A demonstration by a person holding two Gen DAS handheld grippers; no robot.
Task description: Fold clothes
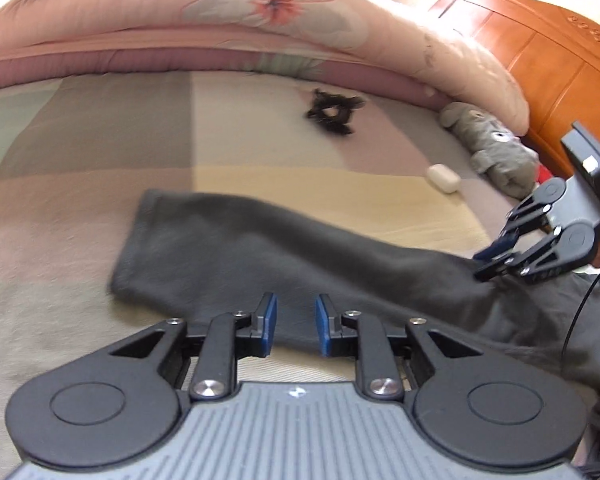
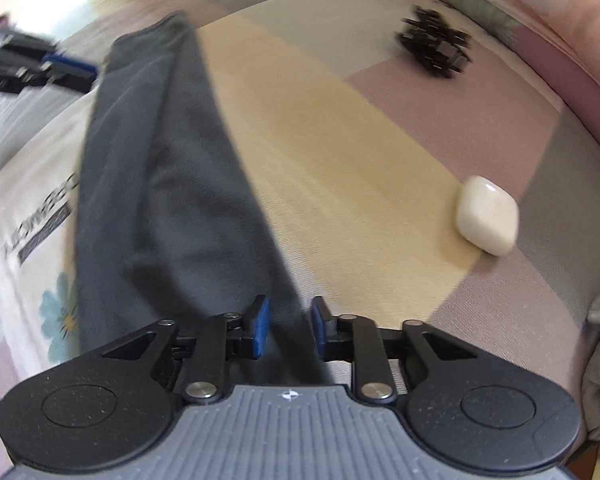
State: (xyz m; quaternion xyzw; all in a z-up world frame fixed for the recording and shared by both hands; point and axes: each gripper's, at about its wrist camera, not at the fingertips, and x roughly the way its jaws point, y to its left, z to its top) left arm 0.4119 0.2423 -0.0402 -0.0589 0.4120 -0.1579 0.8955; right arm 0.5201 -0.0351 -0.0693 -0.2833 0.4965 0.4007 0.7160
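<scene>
A long dark grey garment [image 1: 260,248] lies stretched across the checked bed cover [image 1: 100,140]. In the left wrist view my left gripper [image 1: 296,306] hovers over its near edge. Its blue pads are apart and press on nothing; cloth shows in the gap. My right gripper [image 1: 486,260] is at the garment's right end, where the cloth is drawn to a point between its nearly closed fingers. In the right wrist view the garment [image 2: 160,180] runs between the right gripper's [image 2: 288,308] pads. The left gripper [image 2: 72,72] is a blur at the far left.
A white printed T-shirt [image 2: 32,200] lies under the garment's left side. A black hair clip [image 1: 332,114], a white earbud case [image 1: 444,178] and a grey plush toy [image 1: 496,148] lie on the bed. Behind are a pink quilt [image 1: 220,20] and a wooden headboard [image 1: 560,60].
</scene>
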